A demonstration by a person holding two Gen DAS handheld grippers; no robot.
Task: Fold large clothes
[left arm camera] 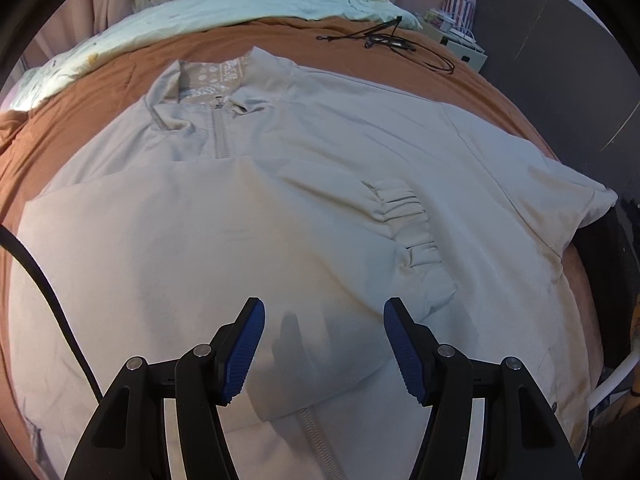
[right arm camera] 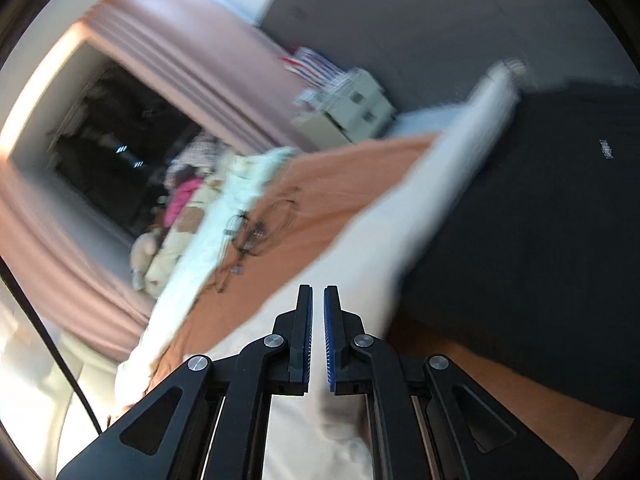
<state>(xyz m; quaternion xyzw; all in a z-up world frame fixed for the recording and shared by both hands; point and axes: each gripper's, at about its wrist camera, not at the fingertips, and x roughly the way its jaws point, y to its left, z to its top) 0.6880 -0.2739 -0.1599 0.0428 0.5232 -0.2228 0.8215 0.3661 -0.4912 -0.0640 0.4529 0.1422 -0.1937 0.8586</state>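
A large beige zip-front jacket [left arm camera: 360,152] lies flat on a bed with an orange sheet [left arm camera: 100,92], collar at the far end. Its left sleeve [left arm camera: 200,248] is folded across the chest, the gathered cuff [left arm camera: 412,224] near the middle. My left gripper [left arm camera: 324,320] is open and empty, hovering over the folded sleeve. In the blurred right wrist view my right gripper [right arm camera: 318,300] is nearly shut with a narrow gap; pale jacket cloth [right arm camera: 384,232] runs behind and between the fingers, and I cannot tell whether it is pinched.
Black cables [left arm camera: 384,40] lie on the sheet beyond the collar. A pale quilt [left arm camera: 240,4] and pillows sit at the bed's head. A bedside cabinet [left arm camera: 460,44] stands at the right. A person's dark clothing [right arm camera: 540,208] fills the right of the right wrist view.
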